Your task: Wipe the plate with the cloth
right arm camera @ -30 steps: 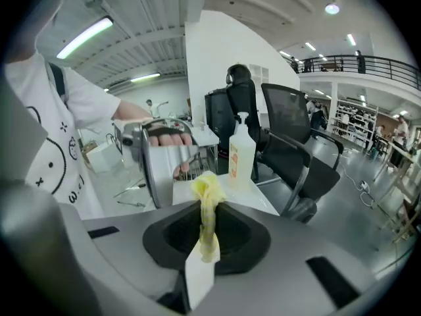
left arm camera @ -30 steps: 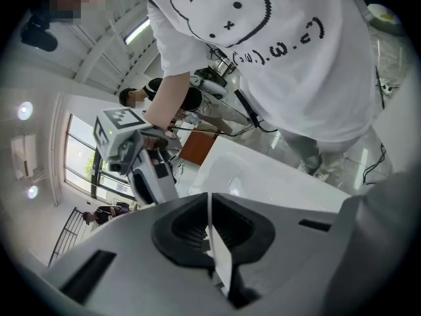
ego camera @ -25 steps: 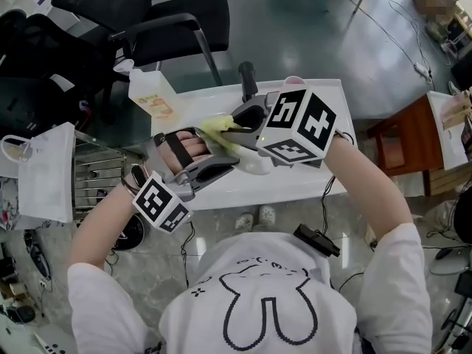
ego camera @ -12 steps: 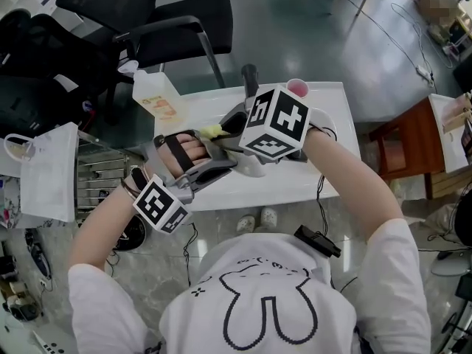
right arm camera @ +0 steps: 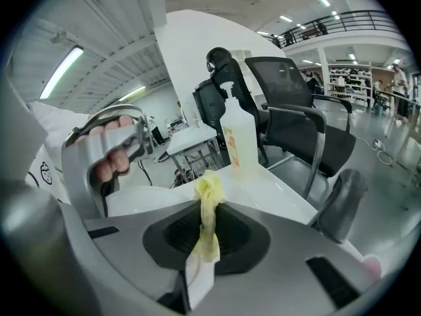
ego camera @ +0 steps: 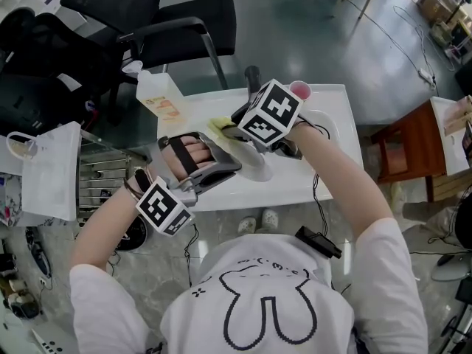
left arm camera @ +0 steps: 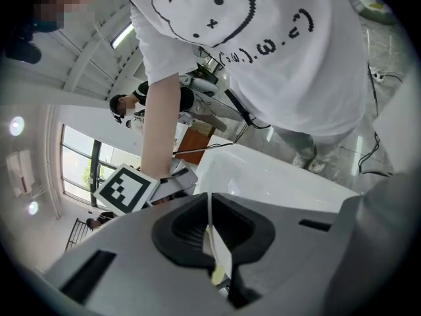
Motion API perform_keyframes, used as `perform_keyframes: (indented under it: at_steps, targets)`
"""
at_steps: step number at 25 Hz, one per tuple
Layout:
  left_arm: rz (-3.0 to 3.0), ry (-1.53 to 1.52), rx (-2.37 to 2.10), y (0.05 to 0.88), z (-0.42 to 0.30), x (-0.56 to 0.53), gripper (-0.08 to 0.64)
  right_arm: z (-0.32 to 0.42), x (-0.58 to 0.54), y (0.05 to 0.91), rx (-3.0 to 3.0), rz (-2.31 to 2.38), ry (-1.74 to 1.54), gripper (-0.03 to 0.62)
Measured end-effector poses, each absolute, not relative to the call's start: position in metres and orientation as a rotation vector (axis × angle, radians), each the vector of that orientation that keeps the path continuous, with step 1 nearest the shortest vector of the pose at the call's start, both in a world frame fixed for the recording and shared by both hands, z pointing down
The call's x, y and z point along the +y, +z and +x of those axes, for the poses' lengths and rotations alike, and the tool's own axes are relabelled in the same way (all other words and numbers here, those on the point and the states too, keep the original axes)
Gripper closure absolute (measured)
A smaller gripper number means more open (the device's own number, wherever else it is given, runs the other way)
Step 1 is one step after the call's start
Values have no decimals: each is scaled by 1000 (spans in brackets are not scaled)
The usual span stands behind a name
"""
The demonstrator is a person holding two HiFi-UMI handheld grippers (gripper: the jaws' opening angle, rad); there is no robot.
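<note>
Head view: white table (ego camera: 324,179) standing on grey floor (ego camera: 295,35), black chair (ego camera: 184,17) and spray bottle (ego camera: 158,94) sitting behind; left gripper (ego camera: 234,167) holding white plate (ego camera: 254,167) above table | Left gripper view: jaws clamping plate's rim | Right gripper view: right gripper (right arm camera: 205,228) pinching yellow cloth (right arm camera: 207,193) near plate.

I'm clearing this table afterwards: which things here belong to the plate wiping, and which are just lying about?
In use: yellow cloth (right gripper), white plate (left gripper).
Lying about: spray bottle, pink cup, chair, white bag.
</note>
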State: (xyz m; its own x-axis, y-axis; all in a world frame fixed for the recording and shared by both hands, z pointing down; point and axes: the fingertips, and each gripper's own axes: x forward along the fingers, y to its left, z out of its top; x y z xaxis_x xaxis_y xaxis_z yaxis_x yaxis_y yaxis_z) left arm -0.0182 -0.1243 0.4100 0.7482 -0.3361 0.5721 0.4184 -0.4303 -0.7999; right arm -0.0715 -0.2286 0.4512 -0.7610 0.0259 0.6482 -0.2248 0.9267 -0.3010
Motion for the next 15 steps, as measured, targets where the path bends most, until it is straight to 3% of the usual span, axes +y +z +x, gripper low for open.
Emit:
perform_keyframes:
  at_steps: [15]
  targets:
    - [-1847,-860,-42,417,-18,-130,541,3,-217,515,-2230,293,555,538]
